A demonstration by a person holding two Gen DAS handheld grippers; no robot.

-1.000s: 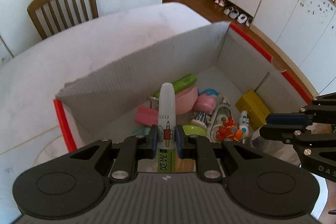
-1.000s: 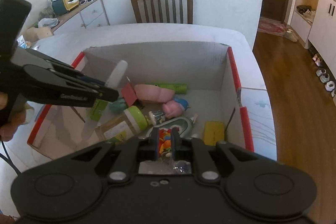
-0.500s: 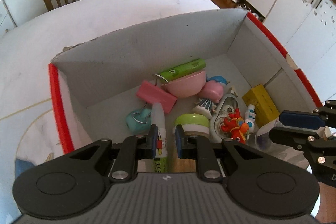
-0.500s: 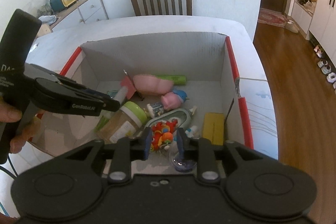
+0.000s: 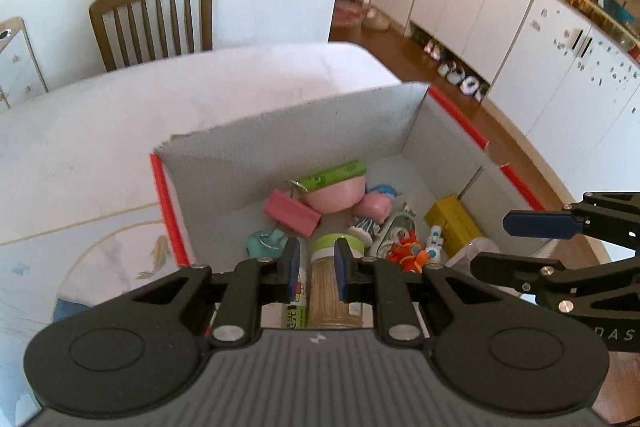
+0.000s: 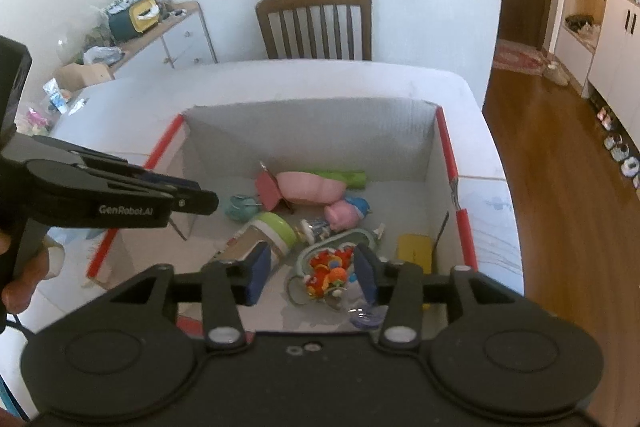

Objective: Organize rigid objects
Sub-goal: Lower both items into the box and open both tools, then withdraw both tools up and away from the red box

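I hold both tools over the open white cardboard box with red-edged rims (image 6: 312,131) that sits on the pale table (image 6: 280,79), because this box is where the loose hard things are being gathered, and its floor is already crowded with them. My right gripper (image 6: 310,269) points down into the near right part of the box, and its jaws are opening: the blue pads stand well apart, with the small orange-and-red plastic toy figure (image 6: 328,271) lying on the box floor below the gap, touched by neither pad. I judge that toy to be let go and resting in its place, beside the yellow rectangular carton (image 6: 414,247). My left gripper (image 5: 316,263) hangs over the near left part, clenched to a narrow slit. The white glue stick with green lettering (image 5: 298,301) shows just under the left pad, next to the toothpick jar with a green lid (image 5: 338,247). It looks to lie in the box, not in my grip, though I cannot be sure.
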